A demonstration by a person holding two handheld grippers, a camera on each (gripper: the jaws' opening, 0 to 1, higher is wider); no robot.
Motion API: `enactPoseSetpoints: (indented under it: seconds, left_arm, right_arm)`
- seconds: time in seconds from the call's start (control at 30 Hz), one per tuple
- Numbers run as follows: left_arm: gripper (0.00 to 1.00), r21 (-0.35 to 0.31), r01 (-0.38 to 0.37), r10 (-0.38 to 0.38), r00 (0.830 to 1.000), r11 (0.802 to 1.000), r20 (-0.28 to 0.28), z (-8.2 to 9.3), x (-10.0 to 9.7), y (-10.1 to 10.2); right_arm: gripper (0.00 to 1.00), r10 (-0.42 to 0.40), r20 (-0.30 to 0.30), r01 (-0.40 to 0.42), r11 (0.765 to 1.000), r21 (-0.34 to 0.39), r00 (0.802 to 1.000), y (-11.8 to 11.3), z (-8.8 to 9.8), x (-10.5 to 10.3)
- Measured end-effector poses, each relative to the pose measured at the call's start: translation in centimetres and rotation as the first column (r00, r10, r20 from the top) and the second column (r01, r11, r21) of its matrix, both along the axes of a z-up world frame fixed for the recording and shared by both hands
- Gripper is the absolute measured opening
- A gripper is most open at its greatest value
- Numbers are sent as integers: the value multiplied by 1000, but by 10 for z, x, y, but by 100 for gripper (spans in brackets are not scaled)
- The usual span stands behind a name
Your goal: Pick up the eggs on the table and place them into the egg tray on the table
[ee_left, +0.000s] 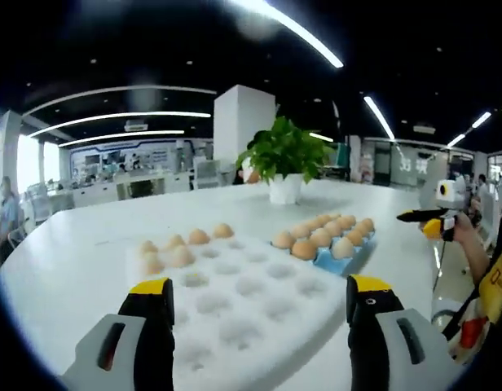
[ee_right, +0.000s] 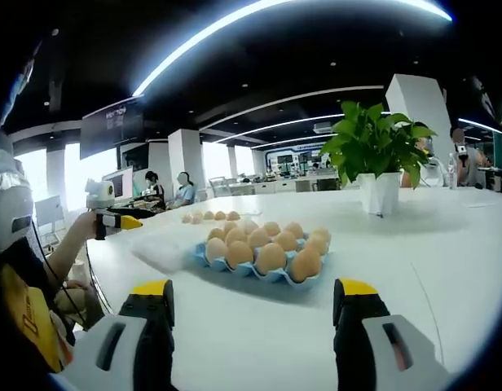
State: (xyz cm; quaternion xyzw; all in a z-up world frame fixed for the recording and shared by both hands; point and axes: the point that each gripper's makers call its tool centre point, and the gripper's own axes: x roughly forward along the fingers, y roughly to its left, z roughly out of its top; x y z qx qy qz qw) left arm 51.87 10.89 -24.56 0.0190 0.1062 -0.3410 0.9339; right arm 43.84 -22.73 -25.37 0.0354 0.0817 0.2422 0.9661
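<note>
Eggs packed in blue tray, frame centre, on white table — potted plant upper right. Left gripper jaws wide, empty, over white foam tray — few eggs upper left. Right gripper wide, empty.

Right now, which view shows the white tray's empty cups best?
Left gripper view: the white tray lies just beyond its jaws, cups facing the camera. Right gripper view shows it only as a pale strip behind the blue tray.
</note>
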Motion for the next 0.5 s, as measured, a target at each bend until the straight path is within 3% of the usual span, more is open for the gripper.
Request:
enactPoseSetpoints:
  seconds: [0.23,0.4,0.5]
  left_arm:
    - [98,47,-72,74,996,996,-56,-25,-11,18]
    - [100,1,-96,96,994,995,-59,-21,-18,21]
    - [100,26,-150,151,988,988,-33,-20,-22,26]
  right_arm:
    - [83,-9,-11,9,1000,-11,1000,-4,-1,-2]
    - [83,-19,-19,18,1000,-14,1000,-7,-2,-4]
    - [83,-27,-19,27,1000,-16,999,-9,-3,-5]
